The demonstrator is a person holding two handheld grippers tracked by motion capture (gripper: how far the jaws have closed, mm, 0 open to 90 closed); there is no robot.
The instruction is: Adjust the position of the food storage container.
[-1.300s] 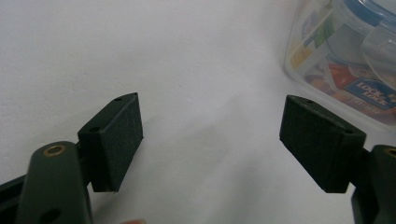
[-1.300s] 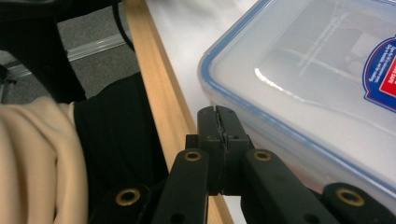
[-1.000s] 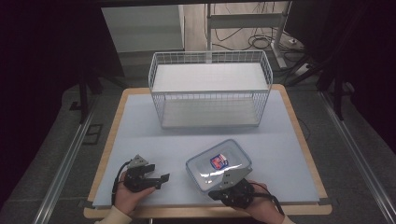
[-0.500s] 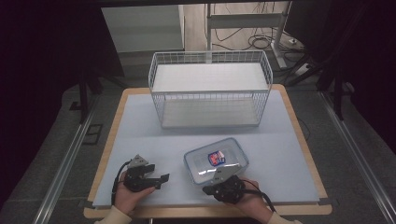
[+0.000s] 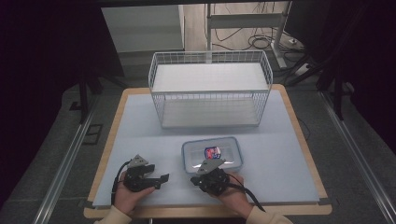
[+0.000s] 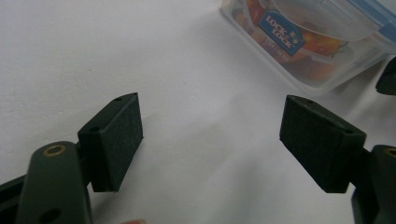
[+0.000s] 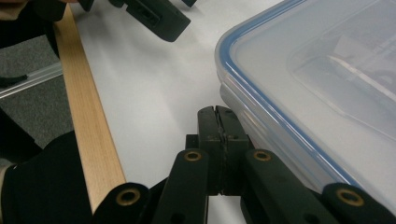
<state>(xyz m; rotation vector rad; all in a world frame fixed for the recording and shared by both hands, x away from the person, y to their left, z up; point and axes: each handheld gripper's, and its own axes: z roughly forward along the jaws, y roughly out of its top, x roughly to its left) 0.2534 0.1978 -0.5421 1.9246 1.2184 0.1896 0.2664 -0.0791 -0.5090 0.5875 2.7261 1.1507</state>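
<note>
A clear lidded container (image 5: 212,156) with a blue seal and a red-and-blue label lies flat on the pale mat, near the front. My right gripper (image 5: 195,179) sits at its near edge, jaws shut with nothing between them. In the right gripper view the shut tips (image 7: 218,112) lie on the mat, right beside the container's (image 7: 317,79) rim. My left gripper (image 5: 161,179) rests on the mat left of the container, jaws wide open and empty. In the left gripper view the container (image 6: 303,42) lies beyond the open jaws (image 6: 210,135), up to the right.
A white wire basket (image 5: 210,56) stands at the back of the table, open on top. The mat (image 5: 285,154) stretches bare to the right of the container. The wooden front edge (image 7: 88,121) runs close behind my right hand. The left gripper (image 7: 159,16) lies just ahead of my right one.
The container was tilted up near the front edge; now it lies flat, a little farther back. My right hand has shifted left and sunk slightly. The left gripper has not moved.
</note>
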